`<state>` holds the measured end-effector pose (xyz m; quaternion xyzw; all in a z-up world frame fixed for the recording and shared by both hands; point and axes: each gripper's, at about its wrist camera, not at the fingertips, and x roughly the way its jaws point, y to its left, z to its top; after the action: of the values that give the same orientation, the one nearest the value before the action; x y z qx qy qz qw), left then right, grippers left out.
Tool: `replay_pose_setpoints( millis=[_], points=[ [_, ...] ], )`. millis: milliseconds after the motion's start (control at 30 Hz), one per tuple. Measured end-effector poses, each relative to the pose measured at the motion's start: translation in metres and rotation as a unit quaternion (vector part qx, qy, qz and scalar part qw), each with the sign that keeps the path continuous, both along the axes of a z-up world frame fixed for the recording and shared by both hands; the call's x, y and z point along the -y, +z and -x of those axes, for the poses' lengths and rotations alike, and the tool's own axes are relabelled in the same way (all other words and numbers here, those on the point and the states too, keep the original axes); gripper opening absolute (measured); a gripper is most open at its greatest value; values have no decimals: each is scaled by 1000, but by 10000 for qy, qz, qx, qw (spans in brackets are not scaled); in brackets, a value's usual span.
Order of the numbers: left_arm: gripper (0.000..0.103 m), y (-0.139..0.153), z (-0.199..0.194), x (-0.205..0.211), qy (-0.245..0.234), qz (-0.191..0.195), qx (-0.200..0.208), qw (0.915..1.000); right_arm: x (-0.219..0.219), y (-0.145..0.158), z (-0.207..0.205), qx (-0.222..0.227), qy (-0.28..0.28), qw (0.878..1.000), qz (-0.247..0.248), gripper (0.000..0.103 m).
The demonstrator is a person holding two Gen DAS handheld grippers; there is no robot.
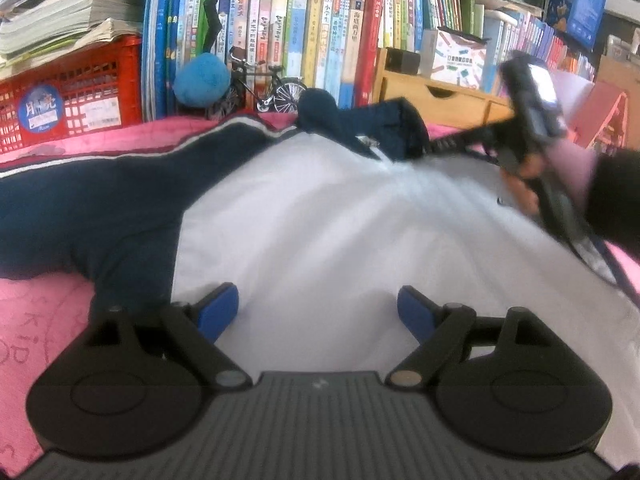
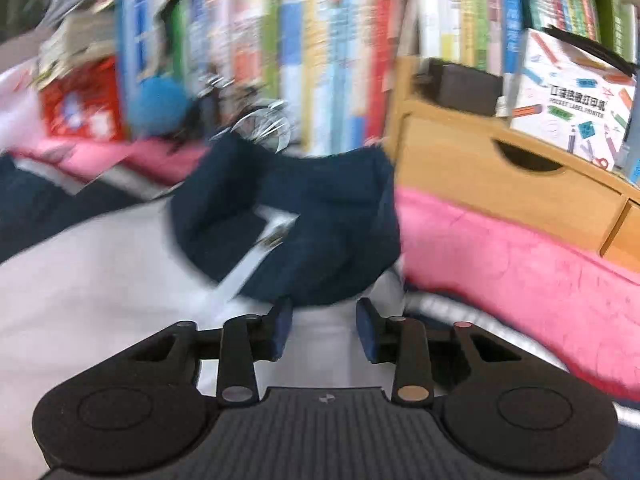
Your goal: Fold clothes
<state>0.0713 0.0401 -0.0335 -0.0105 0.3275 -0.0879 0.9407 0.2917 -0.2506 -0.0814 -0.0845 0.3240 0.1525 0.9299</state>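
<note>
— Left gripper?
— Jaws wide apart, nothing between the blue pads. Hovering low over the white body of the jacket, near its front edge.

— And the jacket itself?
— Spread flat on a pink cover. White across the middle, dark navy sleeve stretched out to the left with a thin white stripe along its upper edge. Navy collar bunched at the far end, close to the books.

— Right gripper?
— Jaws partly apart, no cloth pinched between the pads. Only white fabric showing below the gap. Navy collar lying just ahead of the tips, a white zip strip running across it. Much of the right wrist view smeared by blur.

— Visible from the other side too?
— Yes: in the left wrist view, over at the right, a hand wrapped round the black handle, dark sleeve behind it, tips reaching toward the collar. Blurred, so hard to read the jaws from there.

— Behind the jacket?
— Row of books standing upright, a red crate at the left under a pile of paper, a blue fluffy ball, a small model bicycle, and a wooden drawer unit with a white printed box on top.

— Touching the jacket, any of those?
— Cannot tell for the bicycle; the rest standing clear behind it.
</note>
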Motion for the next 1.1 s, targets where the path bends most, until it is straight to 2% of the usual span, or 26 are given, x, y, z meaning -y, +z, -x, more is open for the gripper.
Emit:
replay_pose_setpoints(
  millis=[33,67,100,133,167,233,300,400,433,533,567,600,667,733,767,867,1000,1100],
  points=[
    [87,0,0,2,4,-55,-4,10000,2,-1,-12,132,-327,9993,129,46],
    [87,0,0,3,8,-103,-7,9999,1,-1,-22,217,-762,9964,300,66],
    [87,0,-1,4,16,-129,-8,9999,-3,3,-24,308,-1024,9935,377,65],
    [87,0,-1,4,25,-139,-9,9999,-9,8,-22,412,-1176,9914,397,60],
    [87,0,0,3,36,-134,-5,9999,-16,13,-16,547,-1167,9908,420,59],
    [86,2,0,-4,135,90,37,9999,-32,22,9,805,-689,9936,403,59],
    [79,10,2,-29,469,638,122,9968,-49,30,39,963,-125,9944,412,61],
    [80,23,8,-86,1089,1411,317,9835,-70,39,84,1109,600,9911,432,74],
    [81,26,7,-105,1352,1377,424,9803,-76,40,95,1050,835,9905,316,76],
    [82,34,-2,-166,2408,632,720,9658,-91,39,127,793,1365,9875,-24,77],
    [80,35,-7,-187,2672,446,766,9596,-96,37,133,736,1469,9864,-96,77],
    [70,35,-13,-207,2830,354,753,9555,-101,35,139,682,1568,9851,-169,77],
    [56,33,-25,-236,2900,343,639,9543,-105,28,143,481,1660,9844,-317,77],
    [54,24,-41,-250,2747,293,459,9600,-107,22,146,261,1730,9835,-465,77],
    [49,19,-49,-256,2686,188,350,9624,-110,18,147,158,1740,9834,-492,77],
    [44,-1,-71,-271,2691,-188,-23,9629,-116,9,147,-39,1681,9851,-357,77],
    [47,-6,-76,-287,2703,-422,-46,9618,-119,7,147,-103,1661,9856,-309,82],
    [51,-7,-77,-298,2921,-538,-70,9549,-117,5,148,-78,1562,9875,-208,86]
  ],
)
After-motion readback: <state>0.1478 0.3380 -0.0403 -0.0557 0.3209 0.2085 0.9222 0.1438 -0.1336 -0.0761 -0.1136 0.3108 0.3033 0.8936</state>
